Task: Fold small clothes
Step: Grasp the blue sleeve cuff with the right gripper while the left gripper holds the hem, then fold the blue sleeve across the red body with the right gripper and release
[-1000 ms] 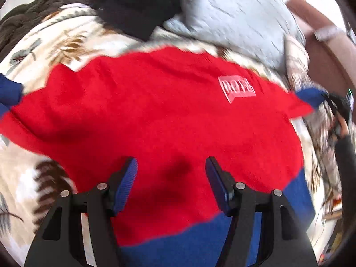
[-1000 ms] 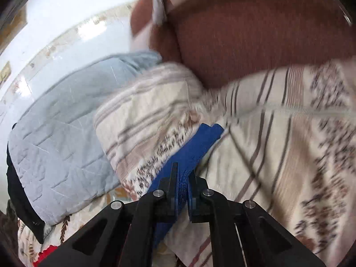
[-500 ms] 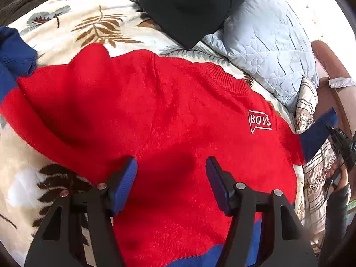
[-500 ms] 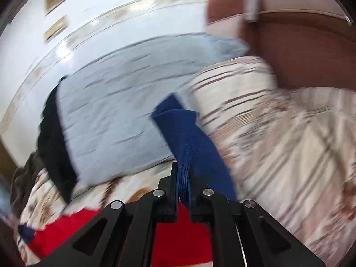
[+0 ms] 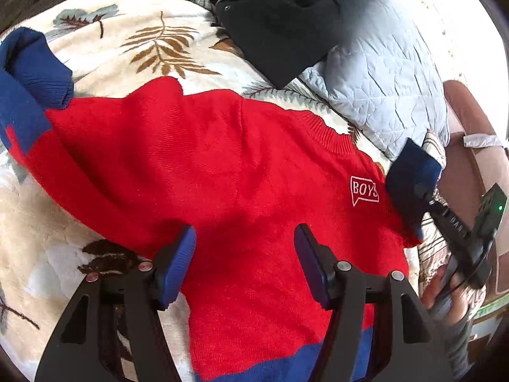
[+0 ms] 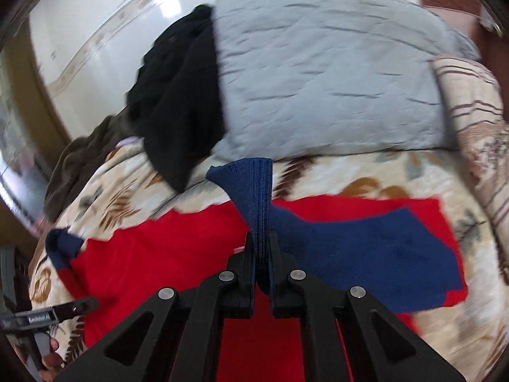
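While spread chest-up on the leaf-print blanket (image 5: pixel 95 47), red sweater (image 5: pixel 222 165) with blue cuff (image 6: pixel 256 197) pinched shut in right gripper (image 6: pixel 263 254), sleeve drawn inward across the chest; left gripper (image 5: pixel 245 264) hovering open over the body, nearer the hem.

Black angular left gripper (image 5: pixel 245 264) frame with silver screws, blue ribbed fingers (image 5: pixel 178 261); grey sleeve (image 5: pixel 461 343) behind.
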Available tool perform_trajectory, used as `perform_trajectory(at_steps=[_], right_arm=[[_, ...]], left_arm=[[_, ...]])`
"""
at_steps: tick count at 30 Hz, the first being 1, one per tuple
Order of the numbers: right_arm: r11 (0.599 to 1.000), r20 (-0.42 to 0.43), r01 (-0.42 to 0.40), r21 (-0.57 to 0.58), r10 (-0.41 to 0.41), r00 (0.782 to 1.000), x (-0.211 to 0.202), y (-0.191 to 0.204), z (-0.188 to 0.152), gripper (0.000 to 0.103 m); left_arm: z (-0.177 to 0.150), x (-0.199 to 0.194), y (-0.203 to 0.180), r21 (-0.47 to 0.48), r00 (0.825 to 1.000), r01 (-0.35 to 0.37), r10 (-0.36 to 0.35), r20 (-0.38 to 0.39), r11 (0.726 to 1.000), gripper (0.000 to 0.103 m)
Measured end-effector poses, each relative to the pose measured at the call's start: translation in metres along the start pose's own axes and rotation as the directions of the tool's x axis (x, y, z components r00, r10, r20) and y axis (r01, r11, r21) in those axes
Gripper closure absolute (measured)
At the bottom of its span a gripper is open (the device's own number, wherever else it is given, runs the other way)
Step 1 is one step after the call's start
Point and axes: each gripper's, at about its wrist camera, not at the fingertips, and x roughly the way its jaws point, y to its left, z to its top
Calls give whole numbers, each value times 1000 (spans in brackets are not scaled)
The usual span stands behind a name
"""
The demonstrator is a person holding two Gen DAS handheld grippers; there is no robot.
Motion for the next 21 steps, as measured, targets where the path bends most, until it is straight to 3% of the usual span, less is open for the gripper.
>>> perform_trajectory(at_steps=[5, 10, 13, 16, 17, 21], right_arm=[[995, -59, -72, -62, 69, 996, 17, 55, -20, 98], [983, -136, -175, -63, 165, 977, 35, 97, -47, 97], [980, -251, -189, -66, 167, 954, 48, 110, -70, 85], [977, -267, -211, -40, 193, 944, 34, 99, -80, 84], [977, -256, -211, -27, 197, 946, 26, 91, -80, 78], [989, -186, -141, 41, 147, 972, -9, 38, -76, 66]], left_arm=[[4, -8, 5, -23, 999, 53, -53, 2, 998, 40], [8, -20, 14, -54, 991, 136, -135, 23, 989, 40], [9, -22, 14, -57, 983, 185, -183, 25, 981, 40], [7, -13, 7, -51, 969, 247, -248, -16, 968, 40], [5, -9, 4, -51, 963, 265, -267, -33, 963, 39], [0, 15, -12, -48, 956, 273, -276, -97, 961, 32]])
